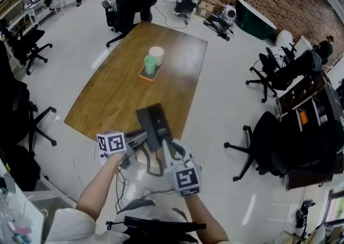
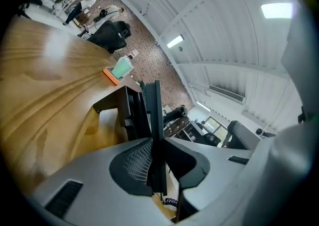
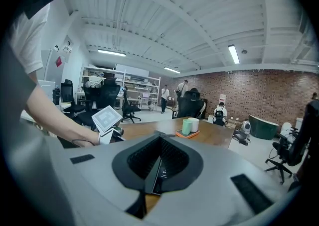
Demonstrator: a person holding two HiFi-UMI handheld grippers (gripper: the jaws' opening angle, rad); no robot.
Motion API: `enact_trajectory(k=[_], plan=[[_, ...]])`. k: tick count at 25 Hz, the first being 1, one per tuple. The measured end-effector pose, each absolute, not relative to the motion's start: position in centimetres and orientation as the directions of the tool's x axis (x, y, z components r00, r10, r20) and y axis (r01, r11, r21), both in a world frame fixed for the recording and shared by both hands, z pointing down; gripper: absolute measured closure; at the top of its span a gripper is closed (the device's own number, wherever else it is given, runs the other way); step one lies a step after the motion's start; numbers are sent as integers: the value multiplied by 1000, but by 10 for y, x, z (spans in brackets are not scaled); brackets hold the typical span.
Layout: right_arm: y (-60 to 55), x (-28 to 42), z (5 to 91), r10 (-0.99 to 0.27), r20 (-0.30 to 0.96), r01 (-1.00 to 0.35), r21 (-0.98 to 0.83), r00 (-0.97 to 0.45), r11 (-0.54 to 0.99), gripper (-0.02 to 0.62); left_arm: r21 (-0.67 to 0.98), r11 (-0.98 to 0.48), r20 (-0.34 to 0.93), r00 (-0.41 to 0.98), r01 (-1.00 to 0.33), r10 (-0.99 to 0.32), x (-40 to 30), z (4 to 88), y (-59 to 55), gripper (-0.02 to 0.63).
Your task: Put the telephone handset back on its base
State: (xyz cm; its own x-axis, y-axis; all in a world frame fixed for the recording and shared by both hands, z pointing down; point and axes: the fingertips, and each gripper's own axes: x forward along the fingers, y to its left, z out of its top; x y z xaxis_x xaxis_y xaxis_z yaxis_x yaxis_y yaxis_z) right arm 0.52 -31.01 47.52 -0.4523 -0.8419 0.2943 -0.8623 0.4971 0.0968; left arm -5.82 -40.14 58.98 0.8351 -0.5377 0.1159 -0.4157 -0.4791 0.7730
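My left gripper [image 2: 158, 140] and right gripper [image 3: 158, 163] jaws both clench the black telephone [image 1: 153, 124] edge-on at the wooden surface's [image 1: 118, 87] near edge. Thin grip may slip; the coiled cord [image 2: 169, 201] could snag.

Wooden table [image 1: 107, 98] bearing orange tray [image 1: 145, 78], perhaps black phone unit [image 1: 155, 123].

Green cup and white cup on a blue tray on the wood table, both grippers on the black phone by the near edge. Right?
One thing is off: the tray is orange, not blue, as the head view shows. The rest holds: the green cup and white cup sit on it on the wood table, and the left gripper and right gripper are closed on the black phone by the near edge.
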Motion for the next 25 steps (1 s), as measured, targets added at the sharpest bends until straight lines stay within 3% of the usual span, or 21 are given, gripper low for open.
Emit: enact_trajectory(k=[18,25], plan=[[-310,6,485,-836,321,-865,88,-445,494,592,900,-345,80,878,-267,-472,-64,616,-417,537],[-312,2,489,-827,327,-857,87,-458,509,592,899,-329,100,869,-287,-484,-65,620,-419,522]])
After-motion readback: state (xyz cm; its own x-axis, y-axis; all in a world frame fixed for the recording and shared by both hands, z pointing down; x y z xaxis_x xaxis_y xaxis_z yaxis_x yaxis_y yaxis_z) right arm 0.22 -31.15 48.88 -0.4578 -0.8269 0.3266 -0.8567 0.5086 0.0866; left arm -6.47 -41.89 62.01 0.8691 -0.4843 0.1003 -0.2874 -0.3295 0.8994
